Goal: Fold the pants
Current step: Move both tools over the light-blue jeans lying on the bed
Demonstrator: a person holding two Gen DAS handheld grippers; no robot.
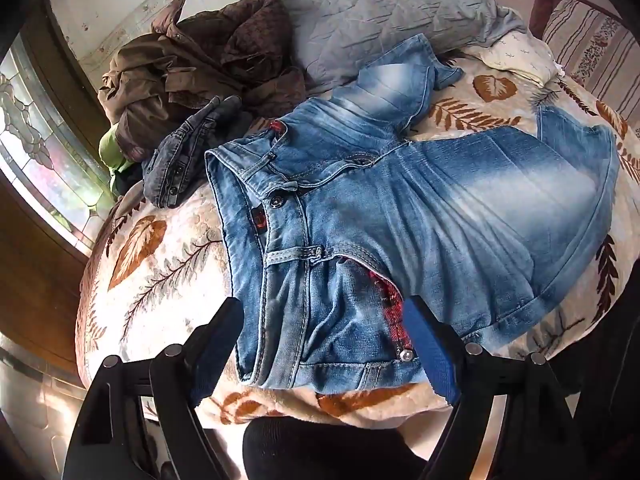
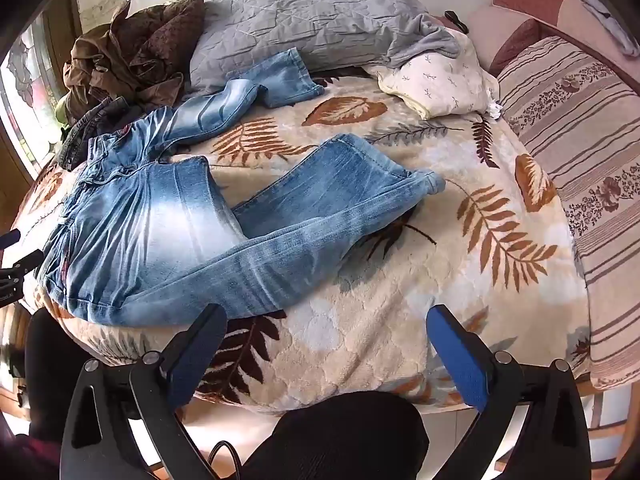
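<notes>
Faded blue jeans lie spread on a leaf-print blanket on the bed, waistband at the left, legs running right and apart. One leg bends toward the back. My left gripper is open, its fingers straddling the waistband corner near the front edge, not closed on it. My right gripper is open and empty above the blanket, just in front of the near leg. The left gripper's tips show at the left edge of the right wrist view.
A brown jacket pile and a dark denim garment lie at the back left. A grey quilt and a white pillowcase lie at the back. A striped cushion runs along the right. A stained-glass window is at the left.
</notes>
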